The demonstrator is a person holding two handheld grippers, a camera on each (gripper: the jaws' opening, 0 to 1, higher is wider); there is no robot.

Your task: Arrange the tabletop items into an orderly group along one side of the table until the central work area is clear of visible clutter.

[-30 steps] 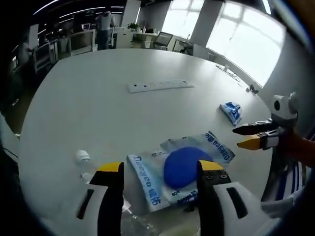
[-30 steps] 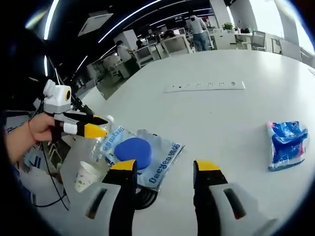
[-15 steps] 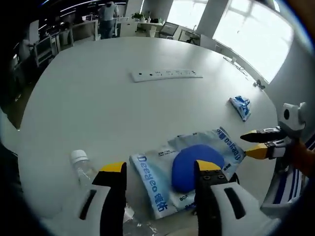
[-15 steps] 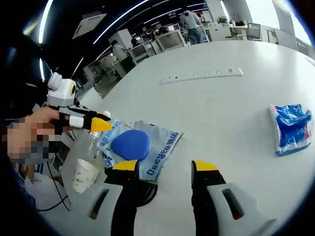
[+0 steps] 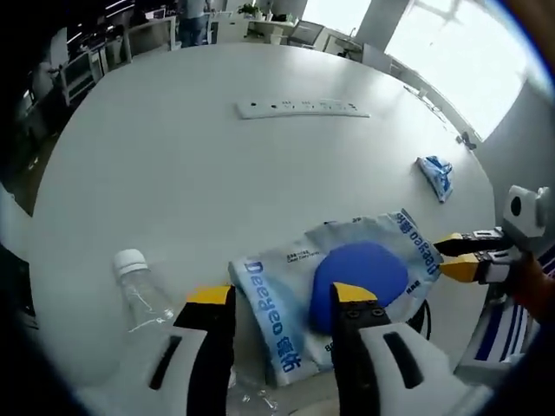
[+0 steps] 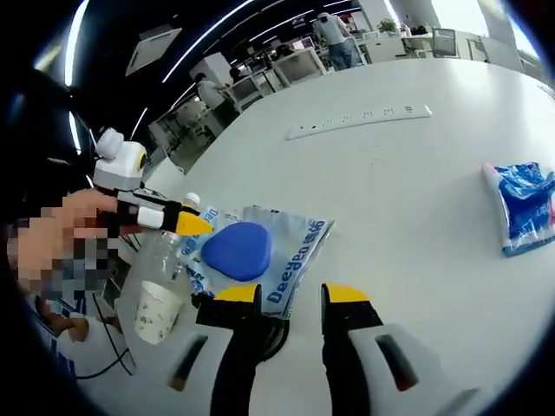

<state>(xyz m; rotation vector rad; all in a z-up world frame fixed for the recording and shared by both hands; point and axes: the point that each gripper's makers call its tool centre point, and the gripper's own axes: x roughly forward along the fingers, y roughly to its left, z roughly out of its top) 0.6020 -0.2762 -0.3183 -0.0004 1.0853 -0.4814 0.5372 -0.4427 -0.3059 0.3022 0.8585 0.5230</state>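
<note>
A pale blue Deeyeo wipes pack [image 5: 282, 303] with a round blue lid [image 5: 360, 273] lies near the table edge. My left gripper [image 5: 282, 296] hovers open over its near end. A clear bottle [image 5: 139, 290] with a white cap lies left of it. The right gripper [image 5: 460, 256] comes in from the right, level with the pack's far corner. In the right gripper view the pack [image 6: 290, 251] lies just ahead of my open right gripper [image 6: 292, 295], and the left gripper [image 6: 173, 223] points at it from the left. A crumpled blue packet [image 6: 525, 208] lies far right.
A white power strip [image 5: 303, 107] lies across the middle of the round white table [image 5: 173, 173]. A paper cup [image 6: 156, 312] stands by the bottle [image 6: 165, 256] at the table edge. Something black [image 6: 264, 334] pokes out under the pack. Desks and people are far behind.
Both grippers' jaws have narrowed a little. The left gripper's camera now looks down more steeply on the pack and bottle. Pack, bottle and packet lie where they were.
</note>
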